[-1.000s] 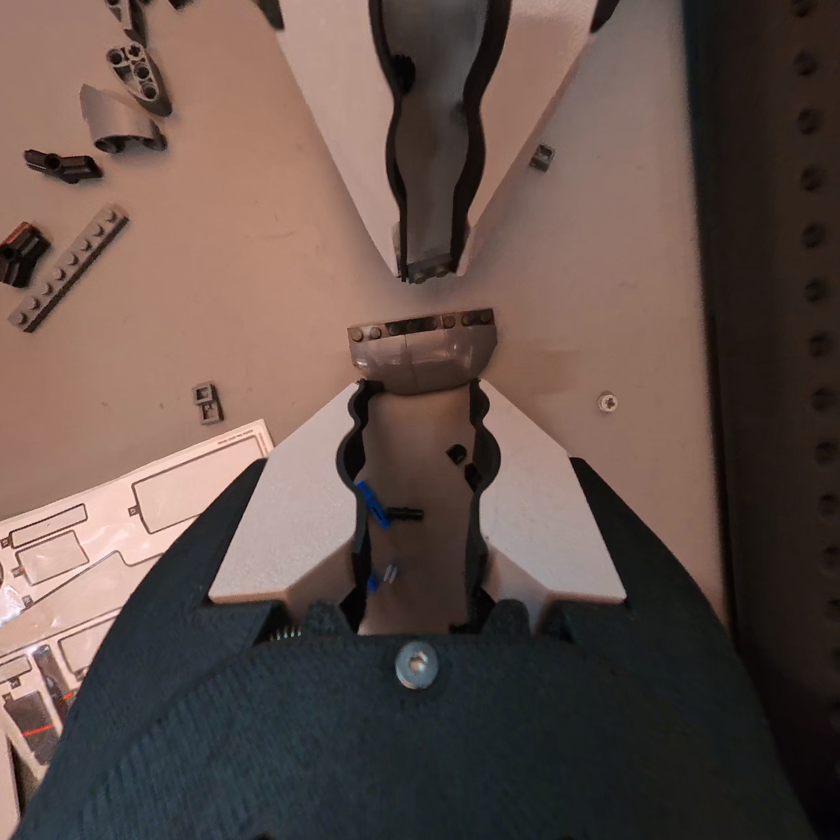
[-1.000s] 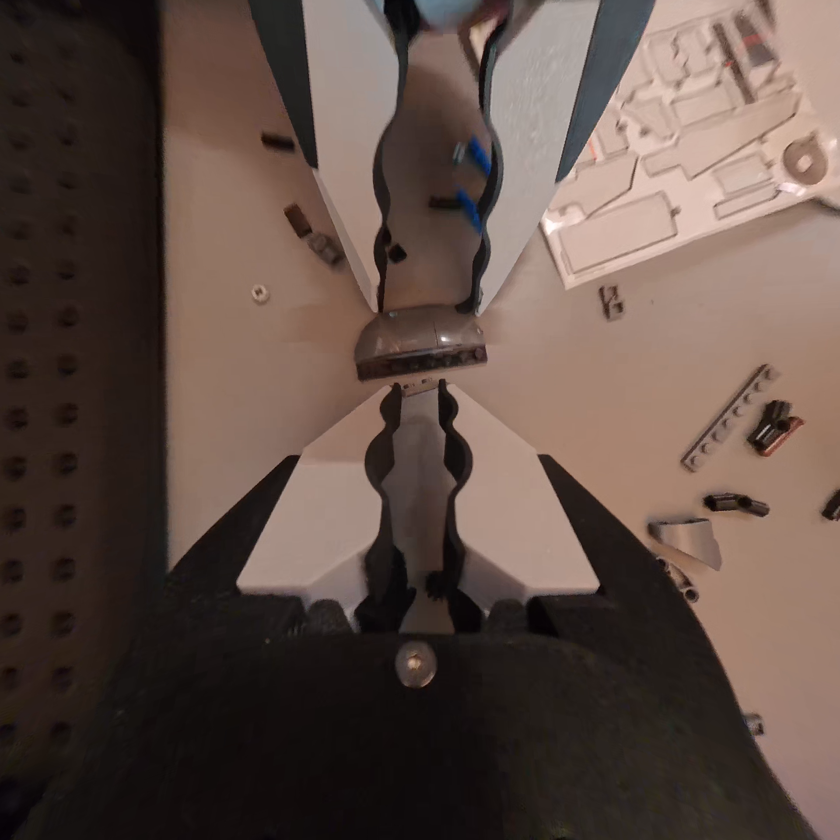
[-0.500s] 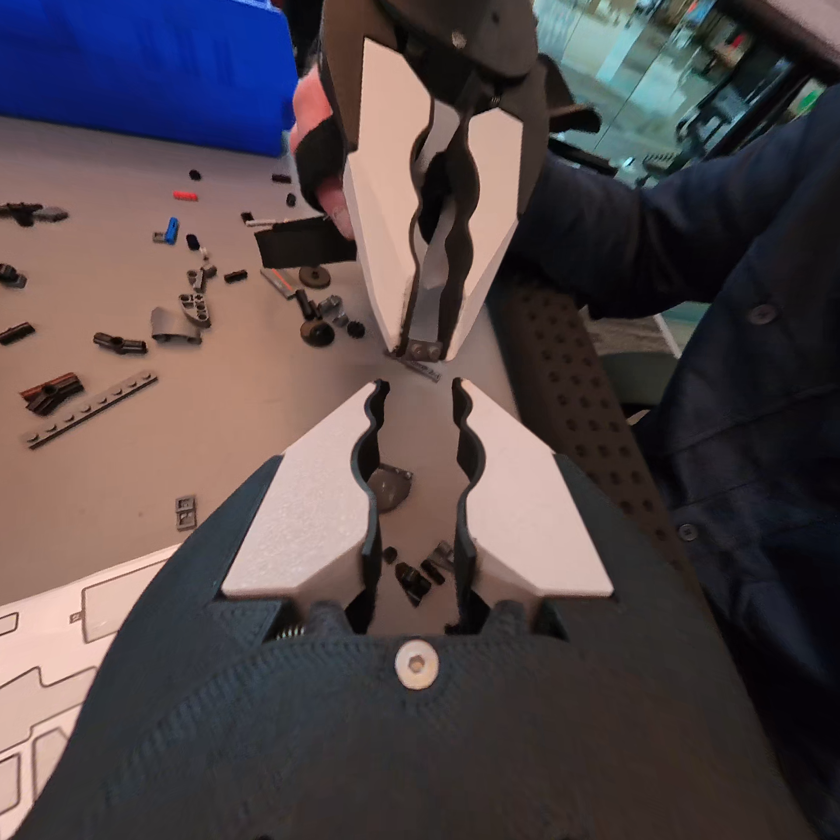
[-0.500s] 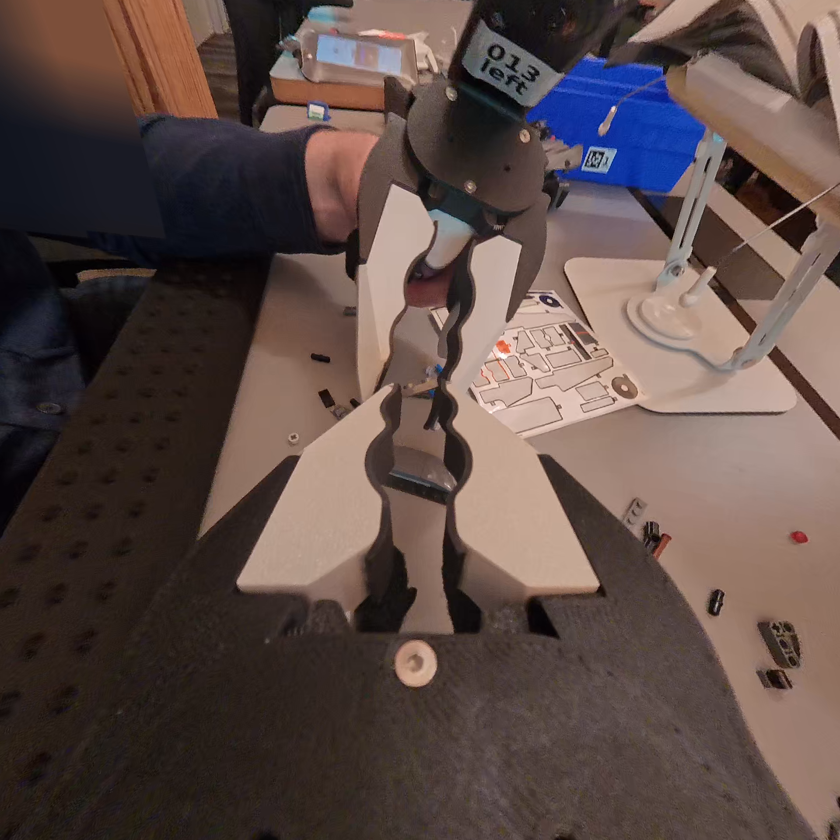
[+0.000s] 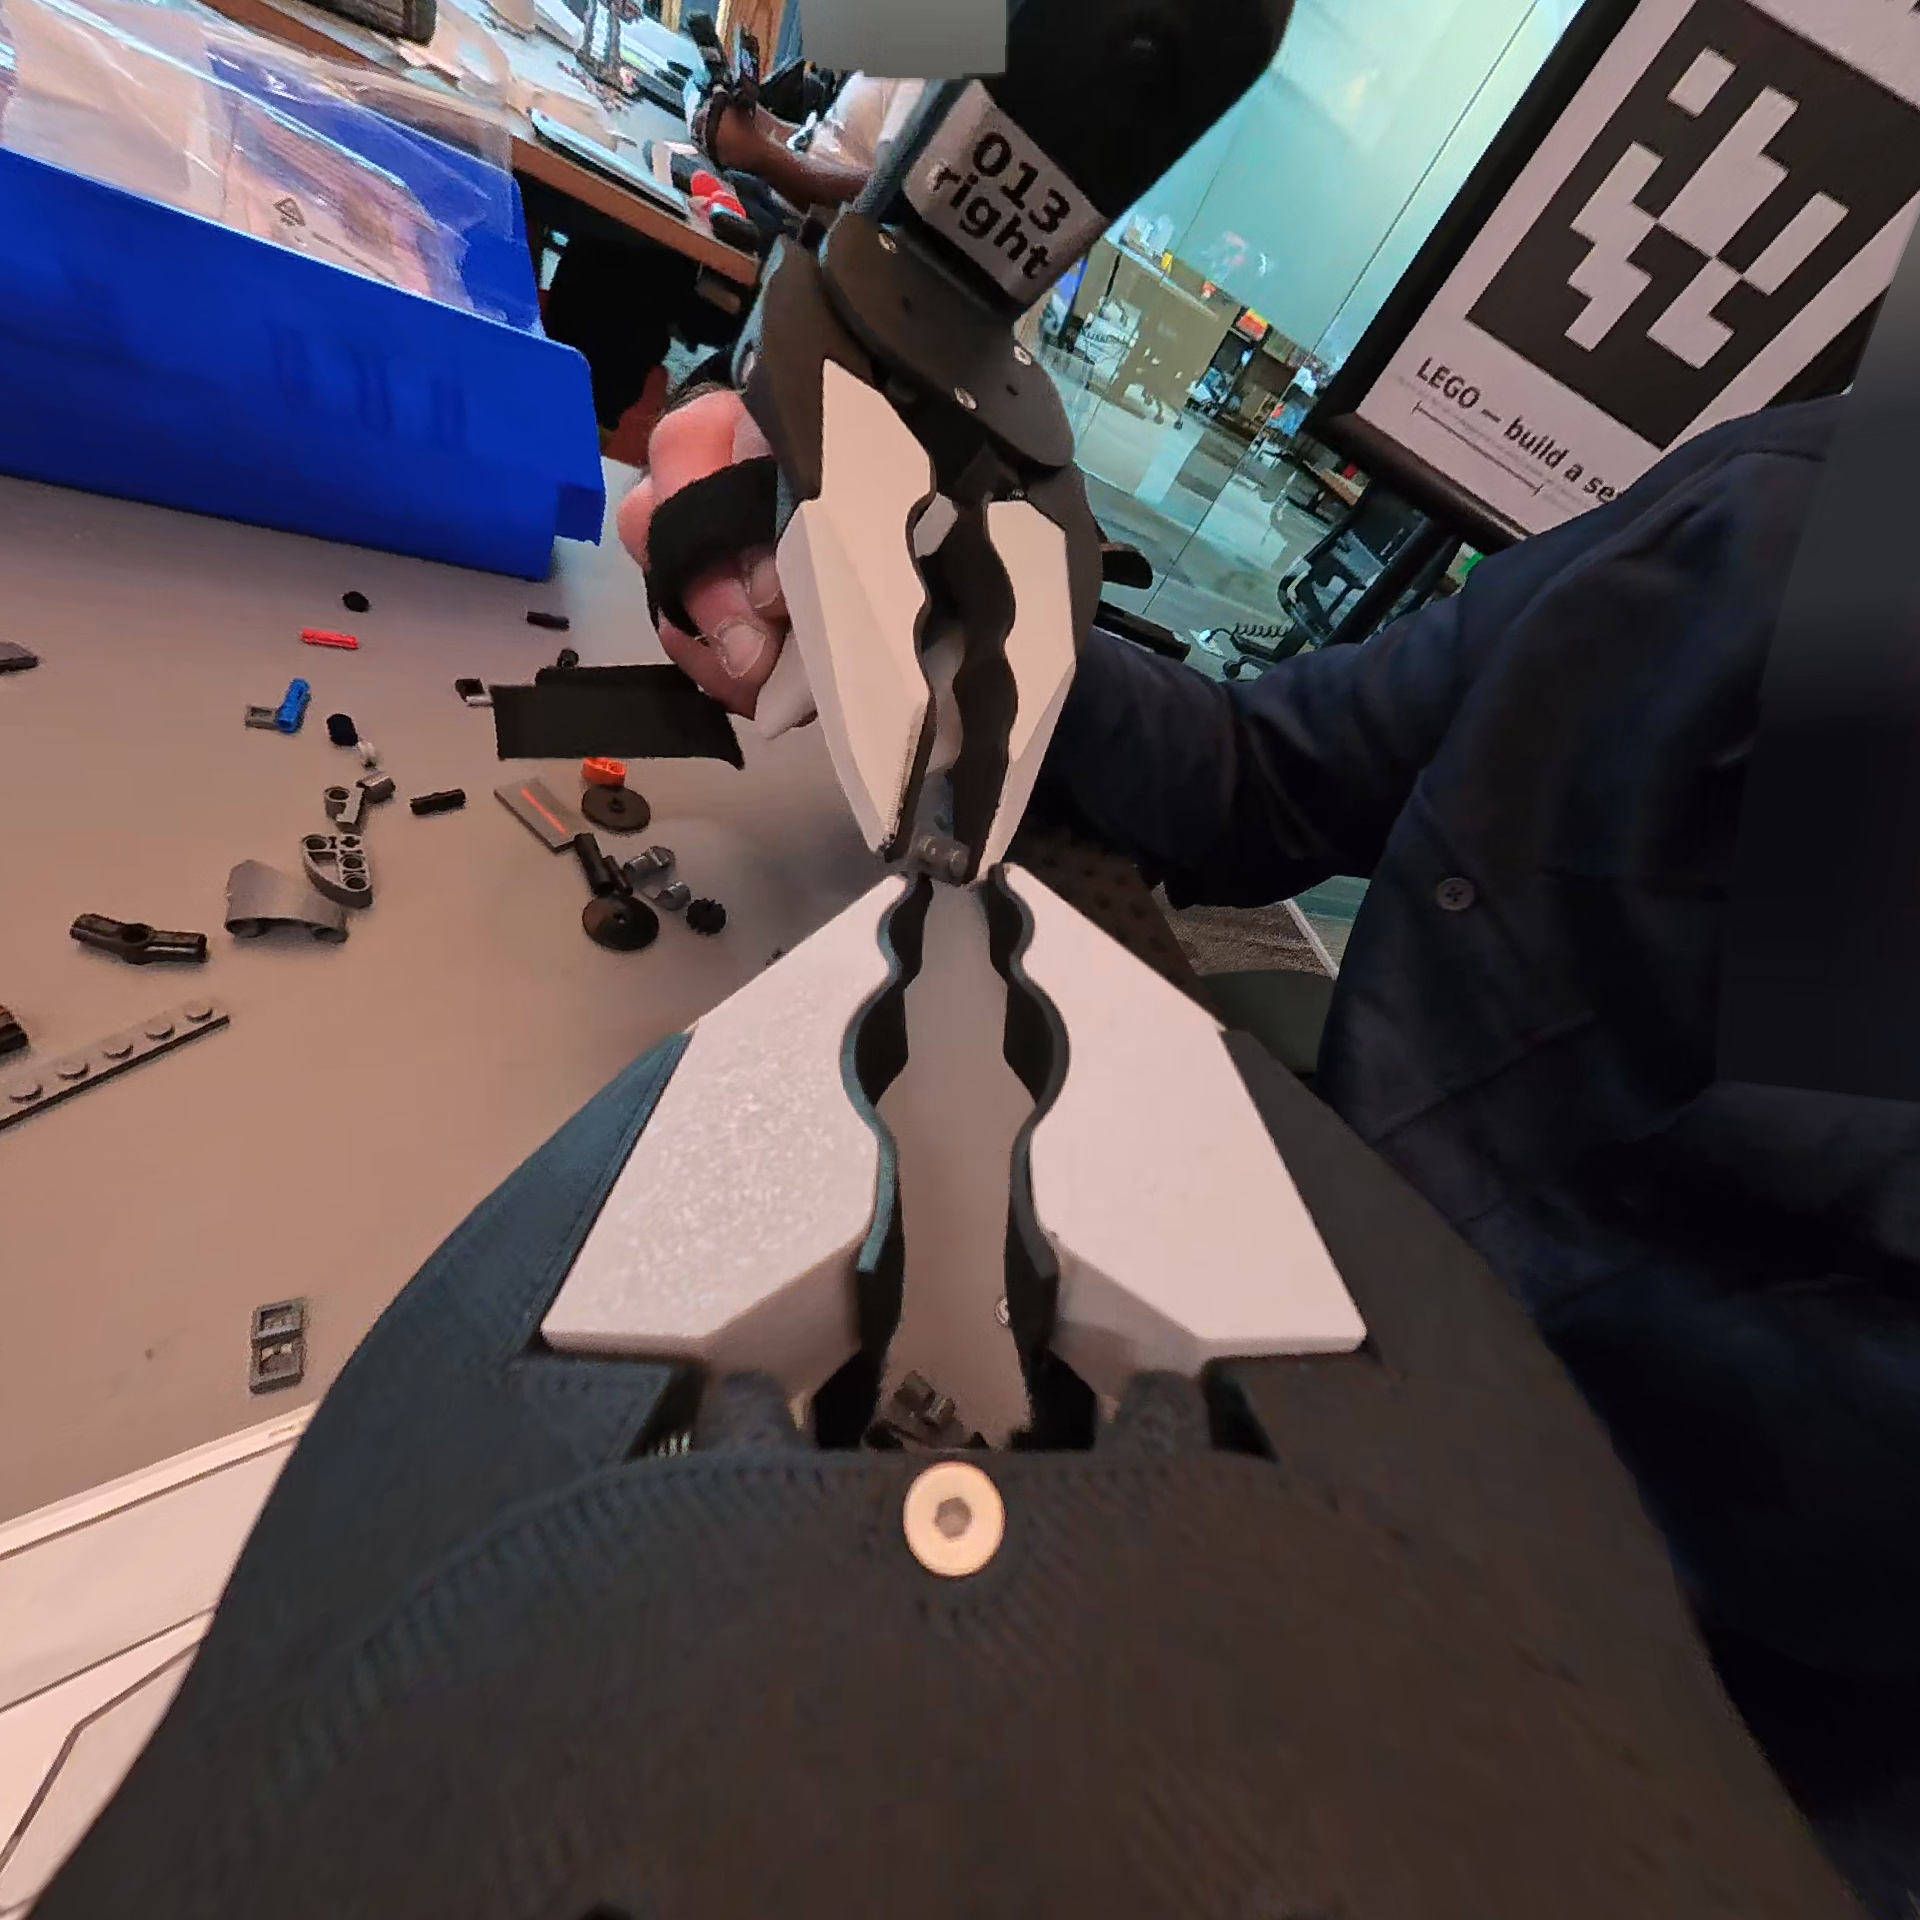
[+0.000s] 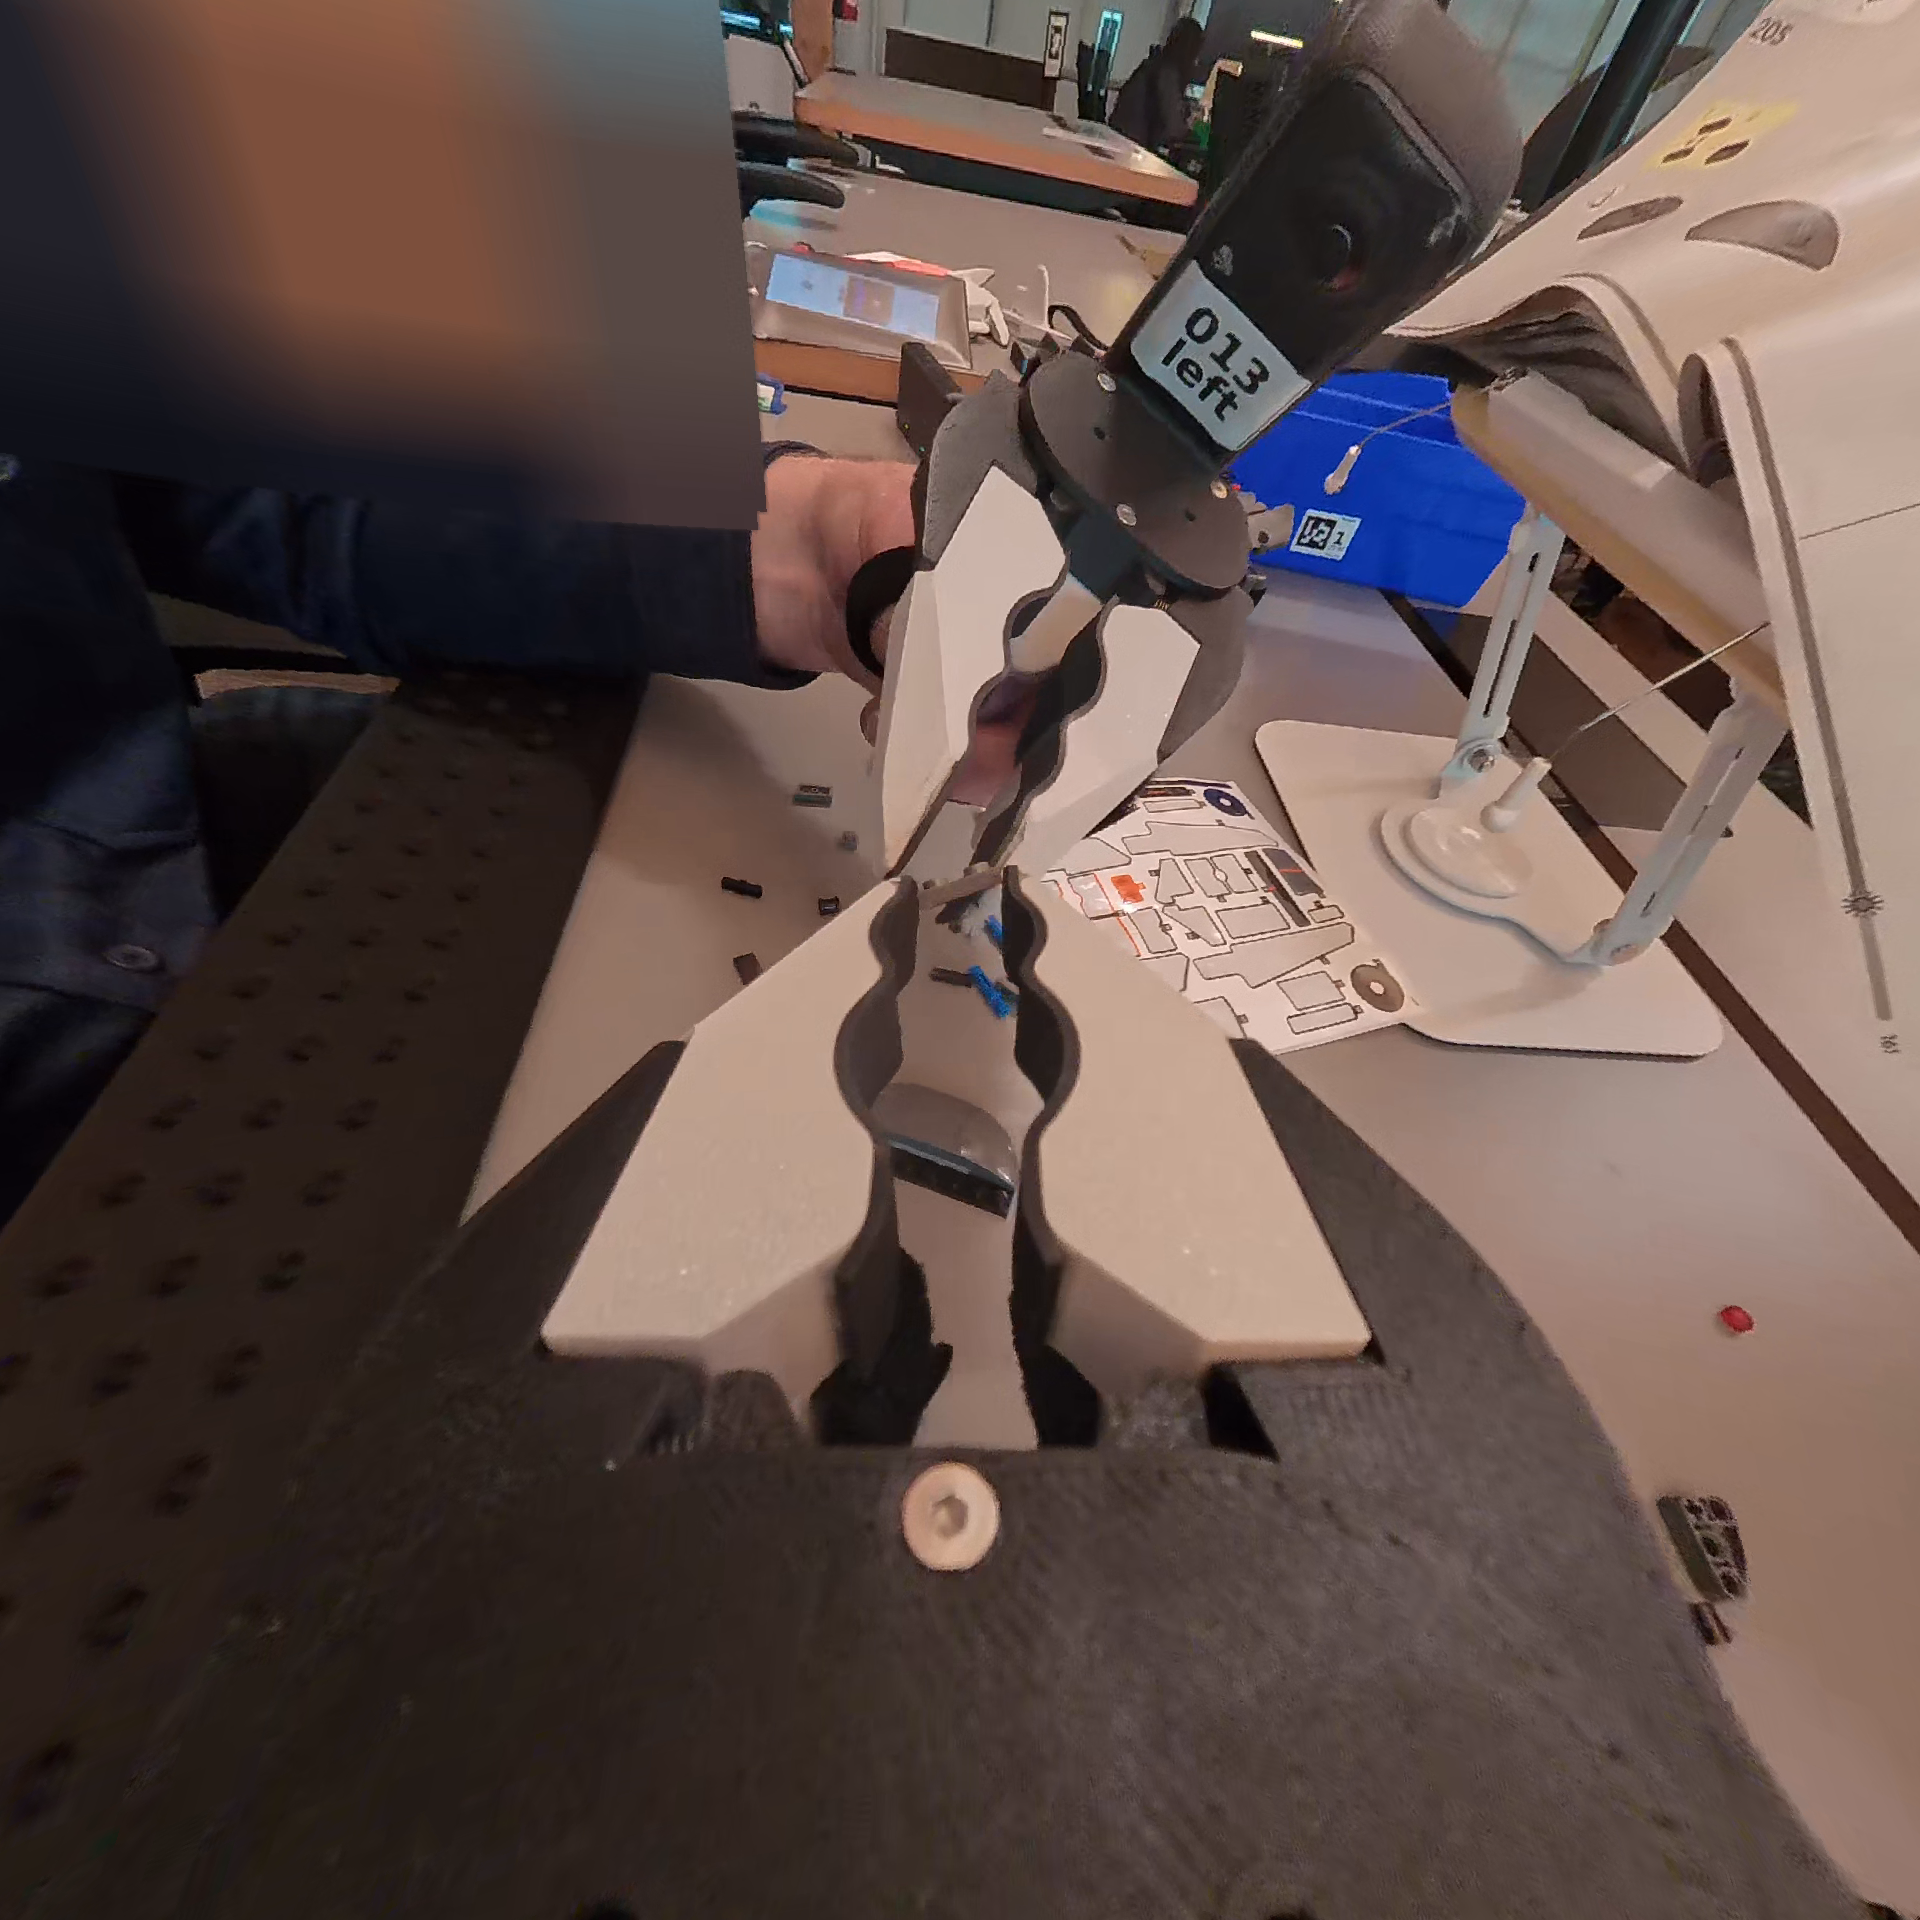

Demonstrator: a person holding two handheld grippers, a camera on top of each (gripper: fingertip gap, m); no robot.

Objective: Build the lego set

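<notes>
My right gripper (image 6: 958, 894) is shut on a small grey studded plate (image 6: 966, 883) and holds it in the air. In the left wrist view it (image 5: 930, 847) comes down from above with the plate (image 5: 943, 854) at its tips. My left gripper (image 5: 951, 883) points up at it tip to tip, jaws narrowed to a small gap, with nothing seen between them. It also shows in the right wrist view (image 6: 940, 871). The dark grey curved assembly (image 6: 940, 1138) lies on the table (image 6: 1403, 1195), seen between my right fingers.
Loose grey and black parts (image 5: 332, 873) and a long grey plate (image 5: 104, 1055) lie to the left. A blue bin (image 5: 260, 343) stands behind them. A sticker sheet (image 6: 1236, 914), a white lamp base (image 6: 1455, 862) and a black perforated board (image 6: 260, 987) surround the work spot. The grippers are tip to tip, or close to it.
My left gripper let go of the curved assembly, which now lies on the table. Both grippers tilted up and met tip to tip in the air. The left jaws narrowed.
</notes>
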